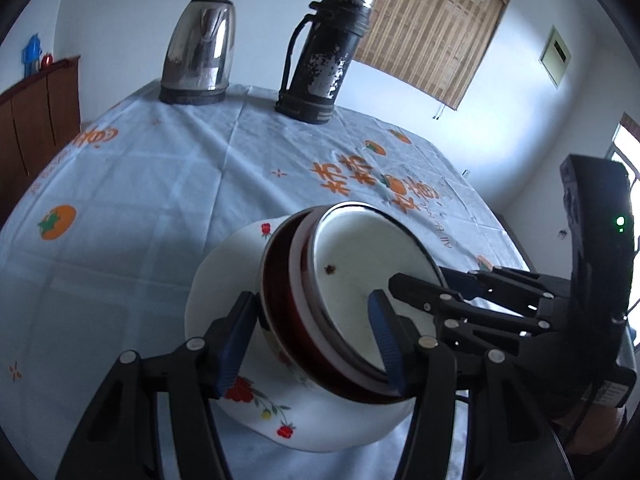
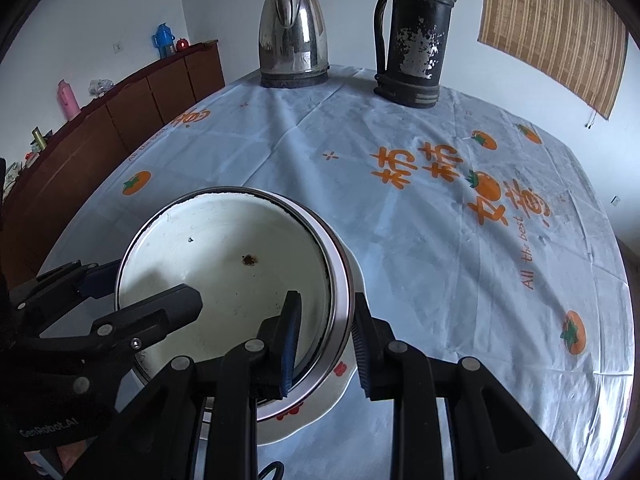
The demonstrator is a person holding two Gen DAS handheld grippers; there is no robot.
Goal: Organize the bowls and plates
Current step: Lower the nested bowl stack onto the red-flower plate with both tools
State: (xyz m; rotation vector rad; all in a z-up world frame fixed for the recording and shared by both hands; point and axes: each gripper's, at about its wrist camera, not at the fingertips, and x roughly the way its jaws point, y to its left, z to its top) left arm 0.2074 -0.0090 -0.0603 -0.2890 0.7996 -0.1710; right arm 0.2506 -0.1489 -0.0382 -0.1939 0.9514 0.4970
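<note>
Left wrist view: left gripper [image 1: 312,340] straddles the bowl [image 1: 352,280] wall, jaws spread; right gripper [image 2: 326,340] likewise, unclenched. Bowl sits on floral plate [image 1: 248,396] on tablecloth [image 2: 360,152].

Printed in orange on the tablecloth [image 2: 280,152]: "All the best" beside large Chinese characters. Marked "GenRobot.AI" in small letters on the left gripper [image 2: 192,300].

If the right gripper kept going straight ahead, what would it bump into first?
Probably the wall of the white bowl: the right gripper already has its jaws on either side of that rim. Past it lies only tablecloth, with the kettle far back. Depth is hard to judge.
</note>
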